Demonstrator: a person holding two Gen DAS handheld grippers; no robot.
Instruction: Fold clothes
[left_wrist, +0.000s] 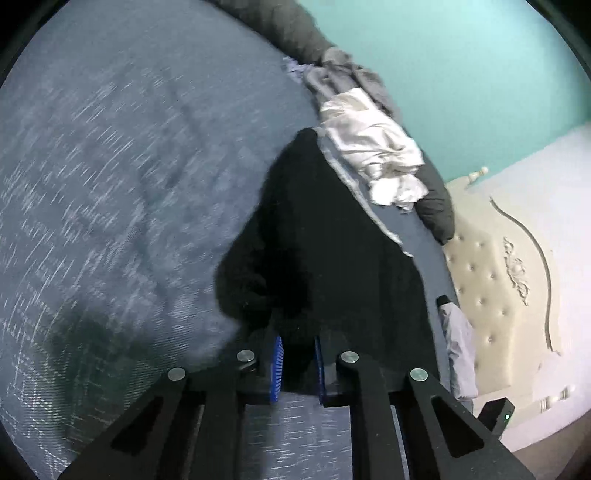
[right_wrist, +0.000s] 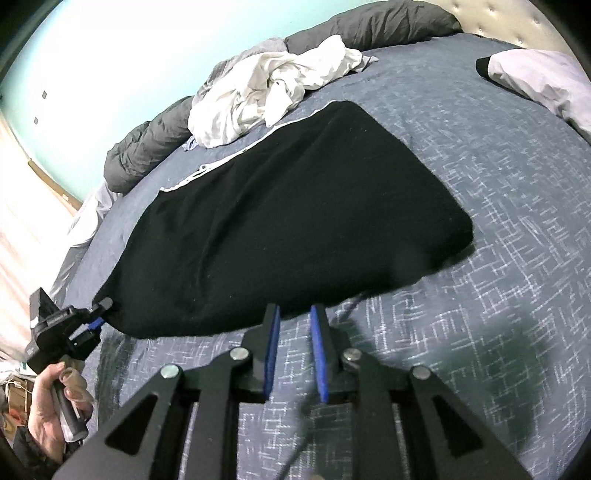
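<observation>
Left fingers (left_wrist: 279, 350) pinching black garment (right_wrist: 280, 221), pinched edge hidden in blackness

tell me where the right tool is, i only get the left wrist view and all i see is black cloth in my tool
Observer: The right tool is at the near edge of the black garment, further along that edge from your left tool. Only the bedspread shows between its pads.
Operator: so it isn't gripping yet
Observer: It doesn't look like it. The tips just reach the garment's edge, with a narrow gap between the pads.
Operator: how does the garment lie past my tool
Observer: It is spread out across the bedspread, and its far right corner lies flat.
</observation>
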